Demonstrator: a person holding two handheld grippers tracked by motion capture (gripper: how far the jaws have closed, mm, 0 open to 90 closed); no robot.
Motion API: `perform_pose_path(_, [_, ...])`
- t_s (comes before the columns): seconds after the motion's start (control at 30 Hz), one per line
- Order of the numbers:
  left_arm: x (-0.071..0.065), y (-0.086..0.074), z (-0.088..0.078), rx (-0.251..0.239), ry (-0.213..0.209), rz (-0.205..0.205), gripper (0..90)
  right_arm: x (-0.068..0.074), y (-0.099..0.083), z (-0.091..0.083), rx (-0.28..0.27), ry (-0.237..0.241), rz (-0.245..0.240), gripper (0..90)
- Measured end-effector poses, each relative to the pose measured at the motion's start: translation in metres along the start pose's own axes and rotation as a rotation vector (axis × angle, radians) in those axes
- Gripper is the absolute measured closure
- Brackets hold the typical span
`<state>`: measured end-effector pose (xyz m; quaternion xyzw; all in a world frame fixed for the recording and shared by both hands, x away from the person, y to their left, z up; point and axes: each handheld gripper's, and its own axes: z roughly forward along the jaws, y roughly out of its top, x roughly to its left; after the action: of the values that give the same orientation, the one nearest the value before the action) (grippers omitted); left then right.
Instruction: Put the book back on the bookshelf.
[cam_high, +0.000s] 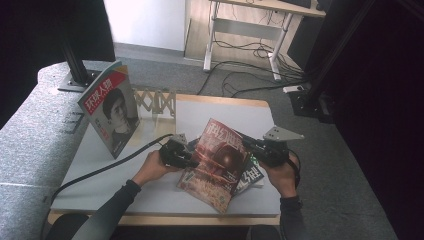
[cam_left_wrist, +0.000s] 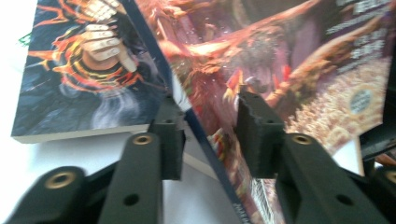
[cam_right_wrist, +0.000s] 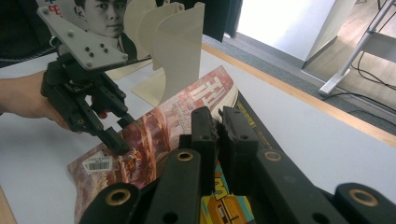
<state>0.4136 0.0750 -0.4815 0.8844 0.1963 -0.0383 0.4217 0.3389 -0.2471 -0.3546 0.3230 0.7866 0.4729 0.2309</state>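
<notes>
A red-covered magazine (cam_high: 217, 165) (cam_right_wrist: 154, 135) is tilted up off the white table (cam_high: 225, 107) between both grippers. My right gripper (cam_high: 247, 145) (cam_right_wrist: 218, 114) is shut on its upper right edge. My left gripper (cam_high: 192, 159) (cam_left_wrist: 210, 107) (cam_right_wrist: 122, 133) straddles the left edge of the red cover (cam_left_wrist: 289, 60). Its jaws stand apart, one pad behind the edge and one over the front. Under it lies a dark magazine with a fiery figure (cam_left_wrist: 84, 70), and another with white lettering (cam_high: 252, 175).
A cream divider rack (cam_high: 157, 102) (cam_right_wrist: 180, 51) stands at the table's back left. A magazine with a portrait cover (cam_high: 110, 107) leans upright beside it. A grey padded surface (cam_high: 30, 130) runs along the left. Cables and desk legs lie on the floor beyond.
</notes>
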Motion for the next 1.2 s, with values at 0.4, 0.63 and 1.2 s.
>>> perform_pose_path(0.4, [-0.014,-0.011,-0.015,-0.057,-0.005,0.061,78.7,-0.007,-0.007,-0.007,-0.002,-0.03,0.021,82.8])
perform_pose_path(0.63, [-0.021,-0.021,-0.027,-0.096,-0.017,0.075,82.1,-0.012,-0.01,-0.009,-0.011,-0.047,0.038,83.1])
perform_pose_path(1.2, [-0.035,-0.033,-0.039,-0.127,-0.019,0.13,84.3,-0.012,-0.009,-0.01,-0.028,-0.05,0.03,81.7])
